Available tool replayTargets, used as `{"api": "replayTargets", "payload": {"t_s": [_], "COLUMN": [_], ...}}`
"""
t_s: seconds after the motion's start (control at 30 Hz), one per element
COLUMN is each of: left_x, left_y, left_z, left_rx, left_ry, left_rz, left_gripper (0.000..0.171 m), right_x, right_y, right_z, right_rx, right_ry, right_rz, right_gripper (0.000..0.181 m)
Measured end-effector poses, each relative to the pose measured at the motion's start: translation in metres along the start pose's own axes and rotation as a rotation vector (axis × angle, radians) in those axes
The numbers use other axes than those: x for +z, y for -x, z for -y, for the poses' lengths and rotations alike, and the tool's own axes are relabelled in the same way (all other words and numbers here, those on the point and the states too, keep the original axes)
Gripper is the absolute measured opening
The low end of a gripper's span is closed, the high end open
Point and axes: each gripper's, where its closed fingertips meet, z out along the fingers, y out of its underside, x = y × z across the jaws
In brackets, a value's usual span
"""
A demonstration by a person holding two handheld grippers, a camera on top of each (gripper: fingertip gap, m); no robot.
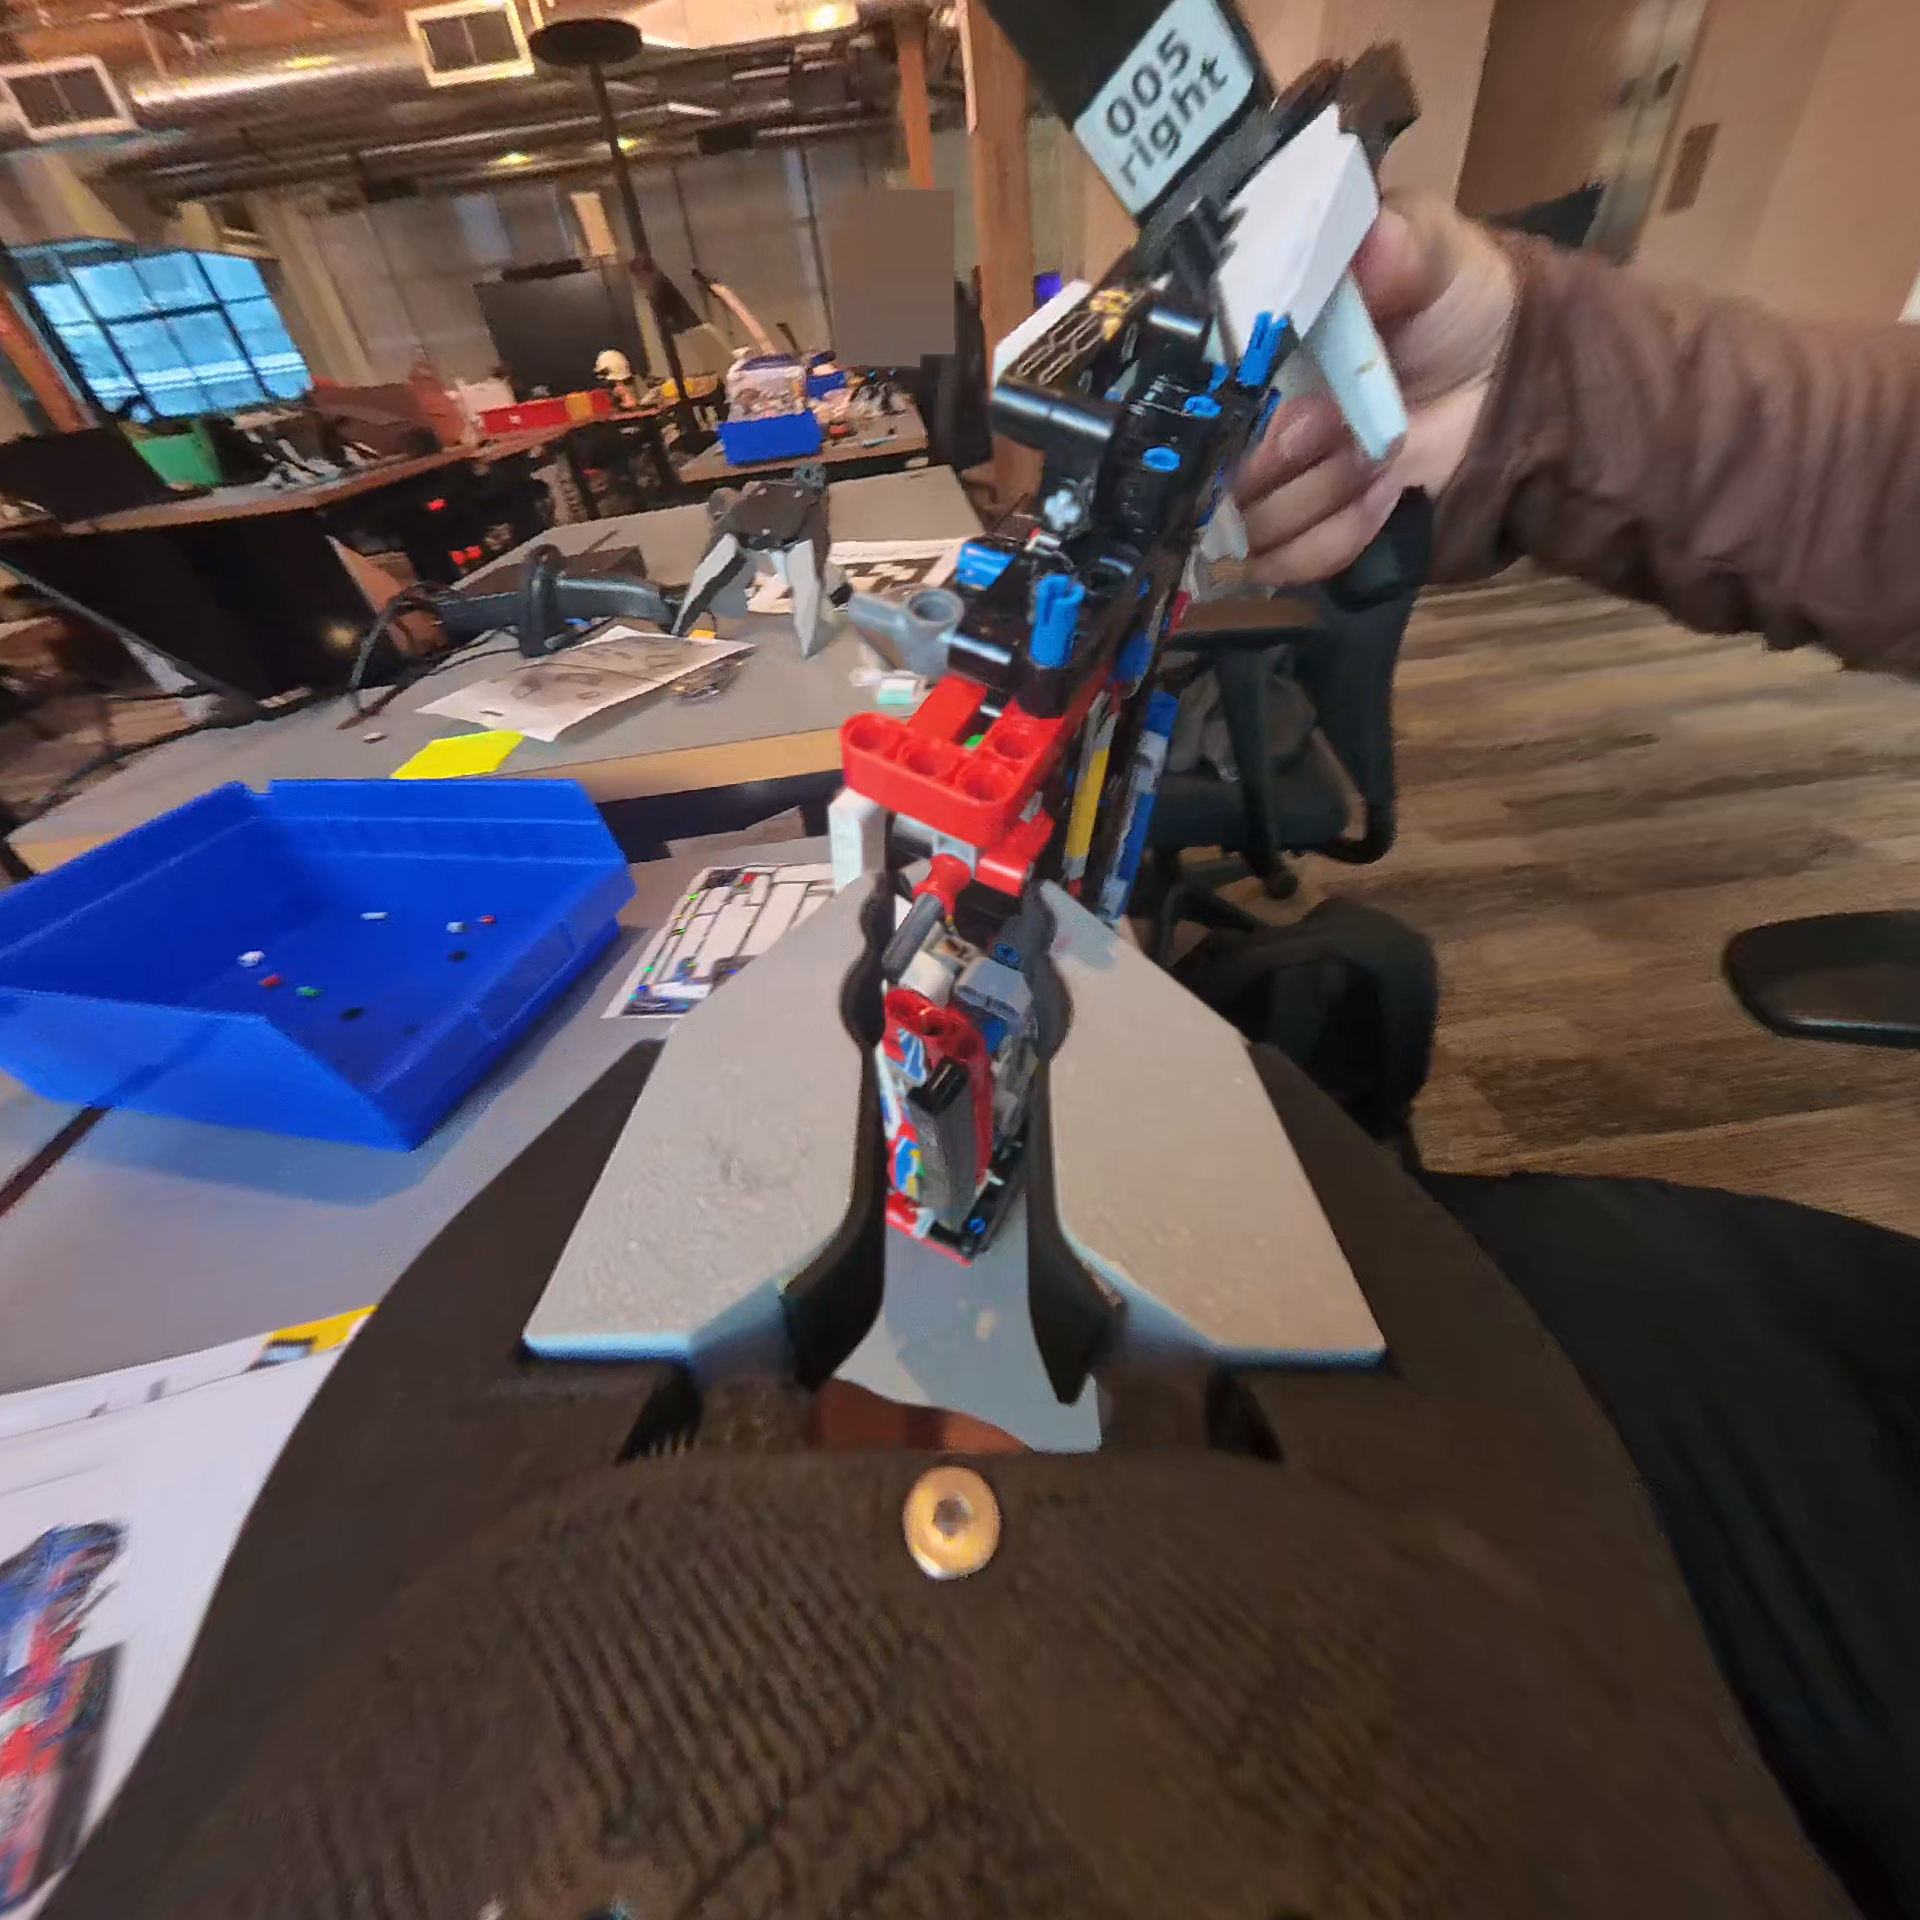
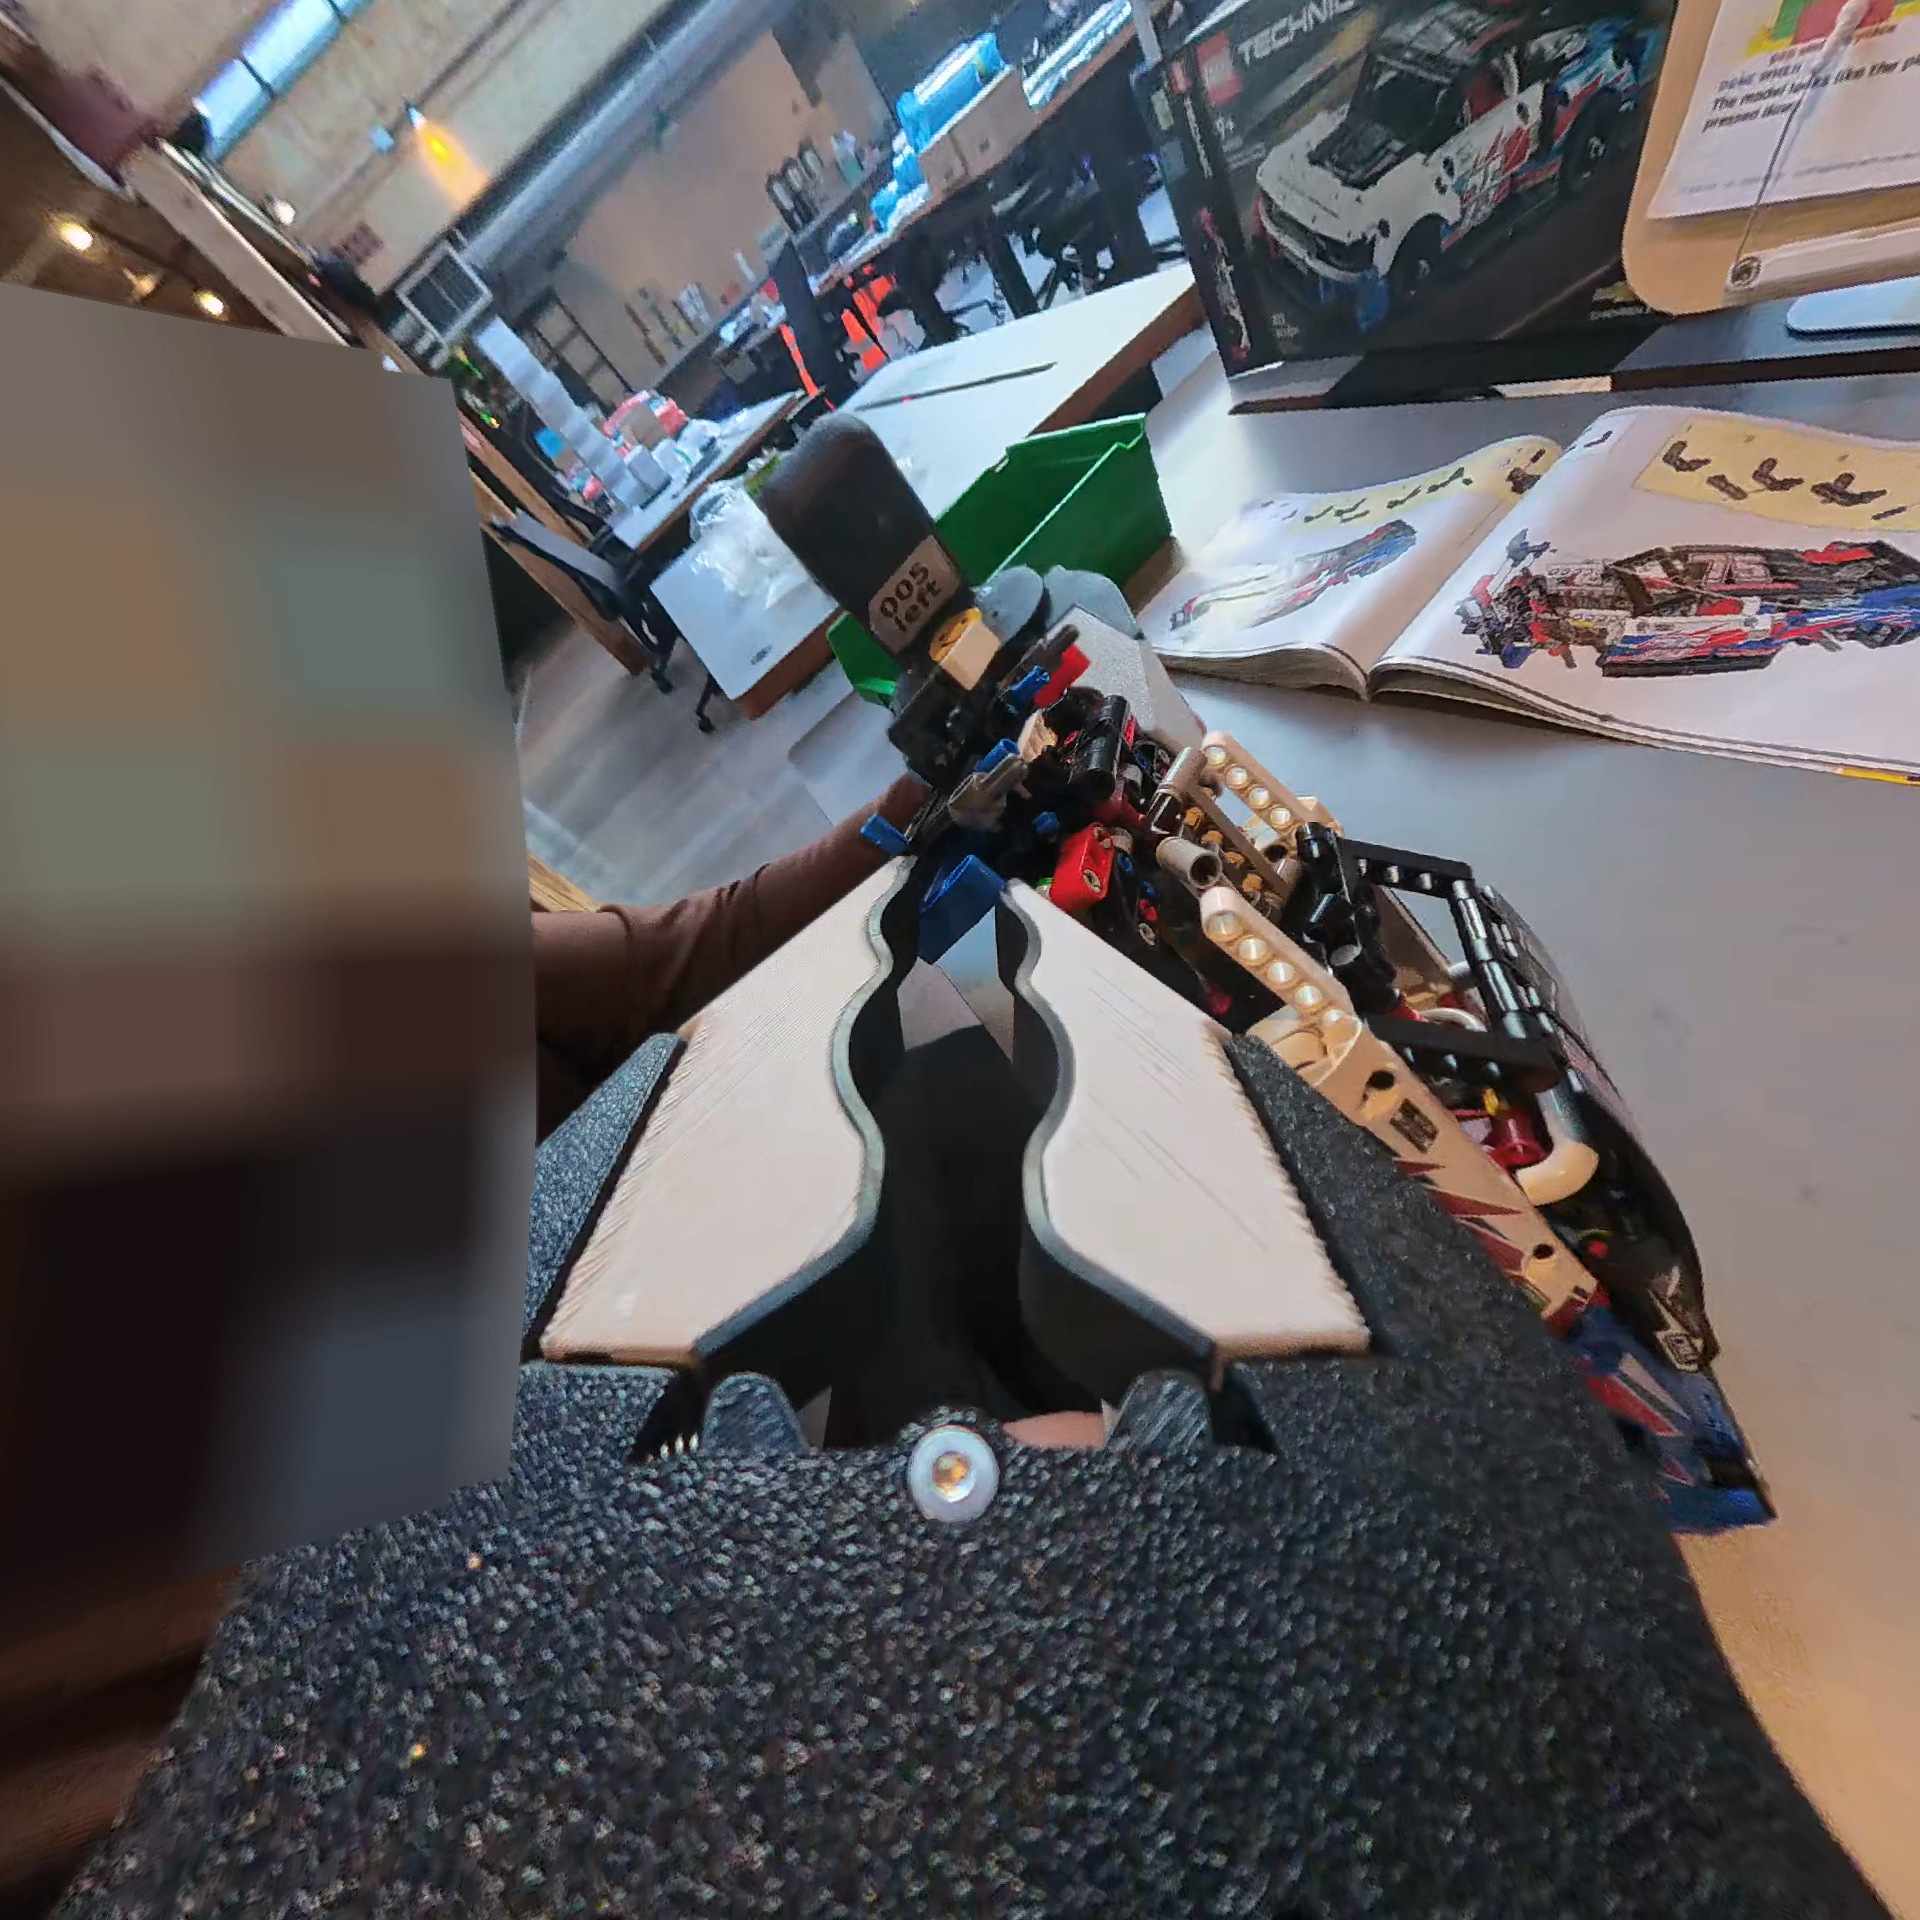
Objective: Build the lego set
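Observation:
The Lego car model [image 1: 1039, 644] is long, black, red and blue, and is held in the air. My left gripper [image 1: 956, 914], with grey fingers, is shut on its near end. My right gripper [image 2: 961, 904], with white fingers, is closed on a blue piece [image 2: 951, 914] at the model's other end. The model [image 2: 1351, 987] runs along the right finger in the right wrist view. A hand holds the right gripper [image 1: 1278, 332] at the top right of the left wrist view. The left gripper [image 2: 1039, 675] shows at the model's far end.
A blue bin [image 1: 312, 935] with several small pieces sits on the grey table to the left, beside a sticker sheet [image 1: 717, 925]. An open instruction booklet [image 2: 1558, 603], a green bin [image 2: 1060, 499] and the set's box [image 2: 1403, 177] lie beyond. A chair [image 1: 1299, 727] stands behind. There is about 9 centimetres between the tips of the two grippers.

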Motion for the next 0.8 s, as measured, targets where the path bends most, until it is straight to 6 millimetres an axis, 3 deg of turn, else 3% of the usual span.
{"api": "replayTargets", "payload": {"t_s": [0.17, 0.33, 0.57, 0.8], "left_x": [0.009, 0.013, 0.014, 0.01], "left_y": [0.0, -0.007, -0.043, -0.07], "left_z": [0.003, 0.0, -0.007, -0.026], "left_rx": [-0.049, -0.032, 0.061, 0.165], "left_ry": [-0.022, 0.012, 0.069, 0.135], "left_rz": [-0.068, -0.061, -0.037, 0.005], "left_gripper": [0.017, 0.016, 0.016, 0.016], "right_x": [-0.01, -0.016, -0.025, -0.022], "right_y": [-0.01, -0.008, 0.015, 0.024], "right_z": [0.005, -0.006, -0.049, -0.089], "right_rx": [-0.008, -0.105, -0.279, -0.294], "right_ry": [-0.049, -0.061, -0.034, 0.001], "right_rz": [0.015, -0.011, -0.103, -0.147], "right_gripper": [0.016, 0.018, 0.02, 0.02]}}
